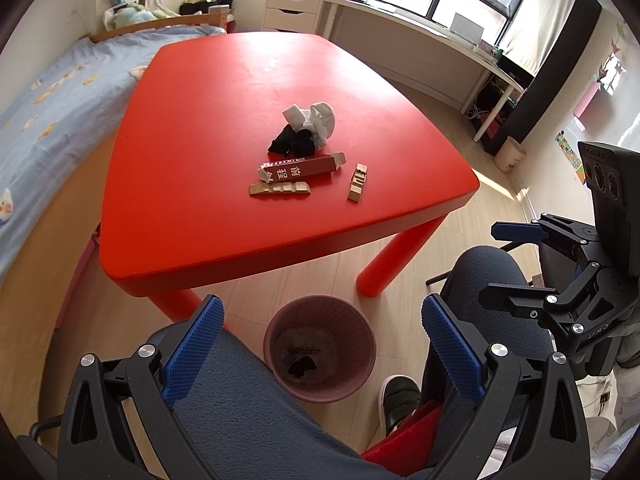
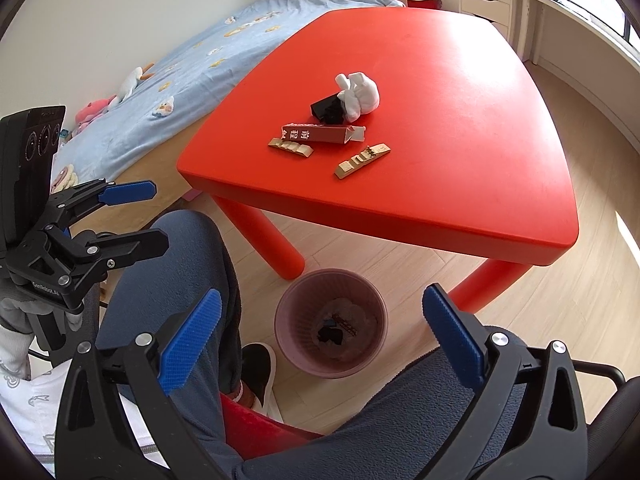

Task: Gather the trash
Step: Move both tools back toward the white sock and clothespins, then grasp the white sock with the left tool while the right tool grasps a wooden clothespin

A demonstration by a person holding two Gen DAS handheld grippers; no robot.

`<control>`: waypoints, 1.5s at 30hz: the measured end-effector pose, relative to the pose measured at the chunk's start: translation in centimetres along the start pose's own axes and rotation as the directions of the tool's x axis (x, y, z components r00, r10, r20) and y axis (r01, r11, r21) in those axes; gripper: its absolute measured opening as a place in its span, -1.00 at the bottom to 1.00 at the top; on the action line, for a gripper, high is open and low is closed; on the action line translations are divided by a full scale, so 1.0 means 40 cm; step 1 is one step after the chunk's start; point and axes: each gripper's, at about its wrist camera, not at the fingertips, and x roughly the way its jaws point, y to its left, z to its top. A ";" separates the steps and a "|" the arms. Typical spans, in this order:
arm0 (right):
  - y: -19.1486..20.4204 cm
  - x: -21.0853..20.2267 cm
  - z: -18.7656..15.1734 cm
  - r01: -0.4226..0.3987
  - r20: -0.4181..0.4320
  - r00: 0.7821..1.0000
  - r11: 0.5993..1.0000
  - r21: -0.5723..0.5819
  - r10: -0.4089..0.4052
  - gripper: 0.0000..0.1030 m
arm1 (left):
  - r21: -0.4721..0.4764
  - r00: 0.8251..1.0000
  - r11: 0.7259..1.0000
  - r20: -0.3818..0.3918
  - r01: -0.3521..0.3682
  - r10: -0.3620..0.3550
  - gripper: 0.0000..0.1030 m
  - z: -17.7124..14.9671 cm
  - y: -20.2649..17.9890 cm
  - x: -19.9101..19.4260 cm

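Note:
On the red table [image 1: 200, 208] [image 2: 460, 184] lies a pile of trash: crumpled white tissue [image 1: 320, 120] [image 2: 362, 94], a black wrapper [image 1: 292, 142] [image 2: 328, 110], a dark red carton [image 1: 304, 168] [image 2: 320, 134] and two gold wrappers [image 1: 280, 190] [image 1: 357, 182] [image 2: 290, 147] [image 2: 362, 160]. A pink bin [image 1: 320, 350] [image 2: 331, 324] stands on the floor in front of the table, with some trash inside. My left gripper [image 1: 320, 348] is open and empty, held above my lap. My right gripper [image 2: 320, 336] is open and empty too; it also shows in the left wrist view [image 1: 516, 264]. The left gripper shows in the right wrist view [image 2: 148, 216].
I sit on a chair with my knees [image 1: 492, 280] [image 2: 180, 248] on either side of the bin. A bed [image 1: 48, 112] runs along the table's left side. A white desk [image 1: 420, 40] and drawers [image 1: 292, 4] stand at the back by the window.

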 end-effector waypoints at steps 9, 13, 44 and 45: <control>-0.005 0.000 0.007 0.003 -0.001 1.000 1.000 0.007 -0.003 0.92 | -0.009 1.000 1.000 0.008 -0.001 0.001 0.85 0.013 0.009 -0.003; -0.006 0.001 0.016 0.004 0.002 1.000 1.000 0.010 -0.004 0.92 | -0.014 1.000 1.000 0.017 -0.002 0.002 0.85 0.027 0.017 -0.006; -0.057 0.198 0.247 0.111 0.013 0.994 0.987 0.115 -0.113 0.92 | 0.012 1.000 1.000 0.031 0.001 -0.001 0.85 0.348 0.066 0.169; -0.061 0.206 0.249 0.114 0.014 0.993 0.985 0.128 -0.116 0.92 | 0.012 1.000 1.000 0.025 -0.003 0.003 0.85 0.356 0.066 0.183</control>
